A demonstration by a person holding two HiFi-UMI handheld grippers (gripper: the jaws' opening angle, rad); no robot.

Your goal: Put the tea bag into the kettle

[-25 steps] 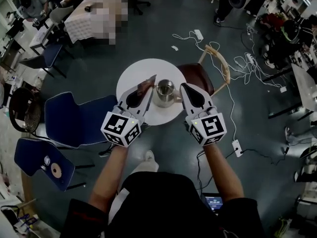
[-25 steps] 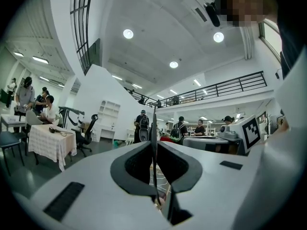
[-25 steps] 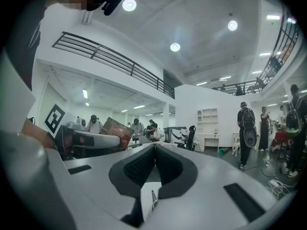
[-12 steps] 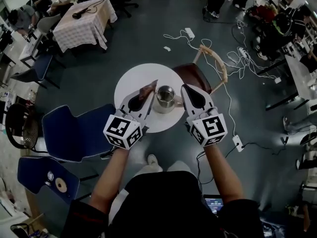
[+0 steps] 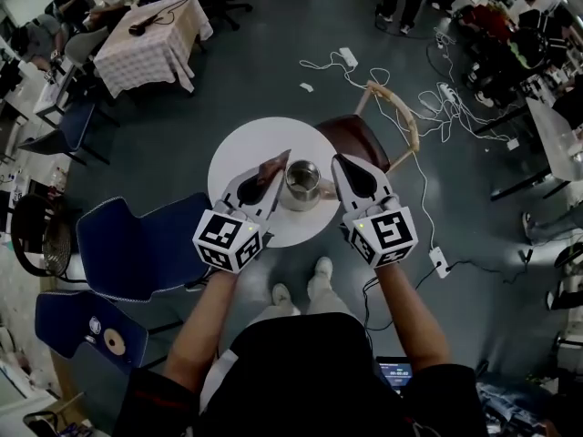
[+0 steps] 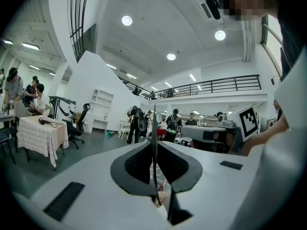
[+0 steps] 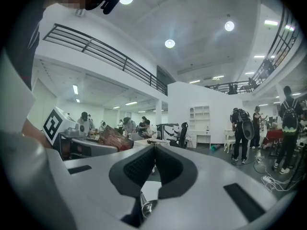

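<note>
We are looking into a big open lab hall. Round lights (image 6: 126,20) are shining from a high ceiling, and a railed gallery (image 6: 216,85) is running along the far wall. Cables (image 5: 428,107) and a power strip (image 5: 349,58) are lying across the grey floor (image 5: 264,71). People (image 6: 136,123) are standing about with backpacks, and others are sitting at a cloth-covered surface (image 5: 150,39) near an office chair (image 6: 79,123).
</note>
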